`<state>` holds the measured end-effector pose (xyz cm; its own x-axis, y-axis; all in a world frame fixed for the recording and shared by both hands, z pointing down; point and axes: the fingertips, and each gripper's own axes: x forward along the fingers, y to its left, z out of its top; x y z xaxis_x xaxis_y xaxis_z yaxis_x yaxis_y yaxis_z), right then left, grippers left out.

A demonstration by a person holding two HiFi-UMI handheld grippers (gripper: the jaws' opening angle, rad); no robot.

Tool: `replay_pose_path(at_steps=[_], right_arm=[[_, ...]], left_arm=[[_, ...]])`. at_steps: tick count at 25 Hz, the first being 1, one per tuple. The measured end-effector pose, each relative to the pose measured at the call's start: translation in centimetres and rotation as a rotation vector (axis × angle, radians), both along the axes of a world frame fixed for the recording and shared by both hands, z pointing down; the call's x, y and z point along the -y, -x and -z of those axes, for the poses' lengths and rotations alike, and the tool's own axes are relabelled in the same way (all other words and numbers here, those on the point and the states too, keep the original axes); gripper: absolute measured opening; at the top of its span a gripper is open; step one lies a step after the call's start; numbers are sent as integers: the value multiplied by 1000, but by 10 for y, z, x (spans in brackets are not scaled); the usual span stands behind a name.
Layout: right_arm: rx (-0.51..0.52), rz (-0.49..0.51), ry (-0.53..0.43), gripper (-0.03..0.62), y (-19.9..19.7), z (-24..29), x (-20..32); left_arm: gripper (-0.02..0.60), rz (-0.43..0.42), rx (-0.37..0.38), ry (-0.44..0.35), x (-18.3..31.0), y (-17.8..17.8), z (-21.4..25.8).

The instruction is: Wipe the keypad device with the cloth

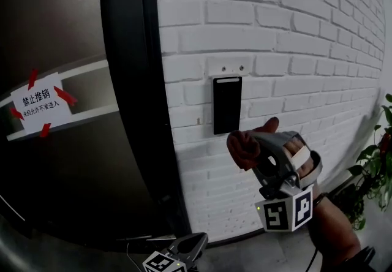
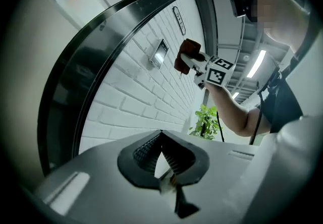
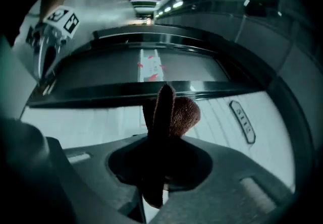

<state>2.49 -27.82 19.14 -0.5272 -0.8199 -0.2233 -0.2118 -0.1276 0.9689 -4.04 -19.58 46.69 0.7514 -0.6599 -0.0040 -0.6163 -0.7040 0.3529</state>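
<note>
The keypad device is a black upright panel on the white brick wall; it also shows small in the left gripper view. My right gripper is shut on a brown cloth, held just below and to the right of the keypad, a little off the wall. The cloth sticks up between the jaws in the right gripper view and hides the keypad there. My left gripper hangs low near the floor, jaws shut with nothing between them.
A dark curved door with a black frame stands left of the keypad and carries a white notice taped in red. A green plant grows at the far right. An oval plate sits higher on the wall.
</note>
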Motion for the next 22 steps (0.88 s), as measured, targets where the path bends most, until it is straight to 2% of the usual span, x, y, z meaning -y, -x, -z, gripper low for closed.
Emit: replay_pose_path(at_steps=[3,7,16,22], right_arm=[[-116,-62,-135,60,11,31,29],[-123,-83,-195,60,23,65,58],[-116,-134,-191,60,45,79,94],[-56,-134,-173,58,47,80,103]], left_arm=[[16,-1,2,0,1,2,2],[15,-3,9,-1,1,6,4],[16,-7,20,-3,3,14,10],[16,-8,25,0,4,19,13]])
